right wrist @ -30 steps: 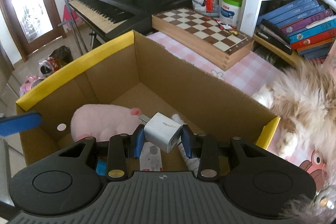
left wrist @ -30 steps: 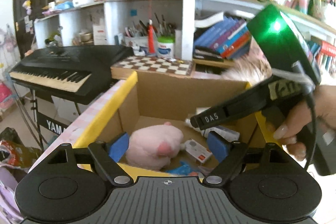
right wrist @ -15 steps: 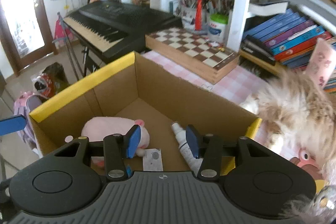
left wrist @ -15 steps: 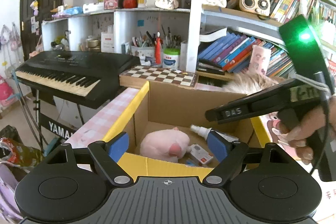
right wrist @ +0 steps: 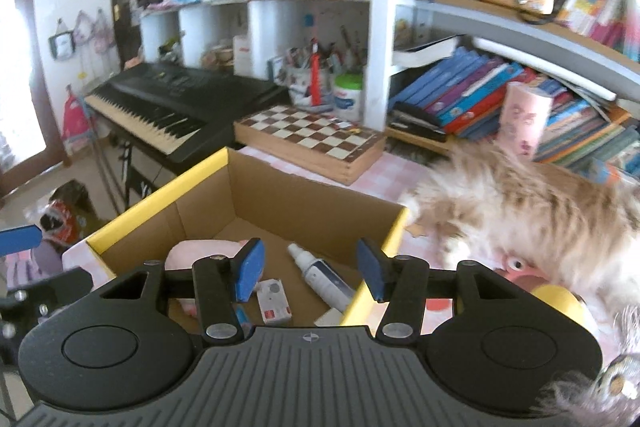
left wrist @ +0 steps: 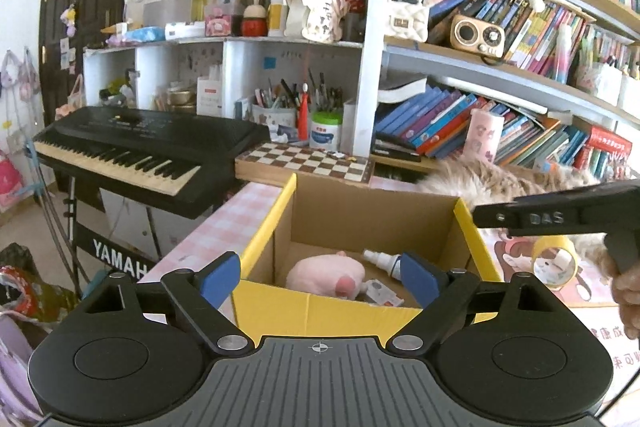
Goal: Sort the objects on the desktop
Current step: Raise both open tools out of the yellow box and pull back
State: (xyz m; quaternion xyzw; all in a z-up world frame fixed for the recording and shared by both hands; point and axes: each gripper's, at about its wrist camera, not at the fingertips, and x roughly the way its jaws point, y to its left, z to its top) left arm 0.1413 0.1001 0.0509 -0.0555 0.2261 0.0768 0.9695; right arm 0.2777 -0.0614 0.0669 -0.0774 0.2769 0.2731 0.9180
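A cardboard box with yellow rims (left wrist: 332, 309) (right wrist: 288, 195) stands on the pink checked desk. In it lie a pink plush toy (left wrist: 326, 273) (right wrist: 200, 253), a white spray bottle (left wrist: 382, 259) (right wrist: 320, 277) and a small white charger (right wrist: 274, 301). My left gripper (left wrist: 320, 277) is open and empty before the box's near wall. My right gripper (right wrist: 310, 269) is open and empty above the box's right side; its body shows in the left wrist view (left wrist: 560, 213).
A yellow tape roll (left wrist: 554, 261) (right wrist: 560, 301) lies right of the box beside a fluffy cat (right wrist: 512, 203). A chessboard (right wrist: 308, 137) and a black keyboard (left wrist: 136, 151) stand behind. Bookshelves (left wrist: 500, 99) fill the back.
My right gripper opened and let the white charger drop into the box, then rose and drew back to the right. My left gripper pulled back and up from the box.
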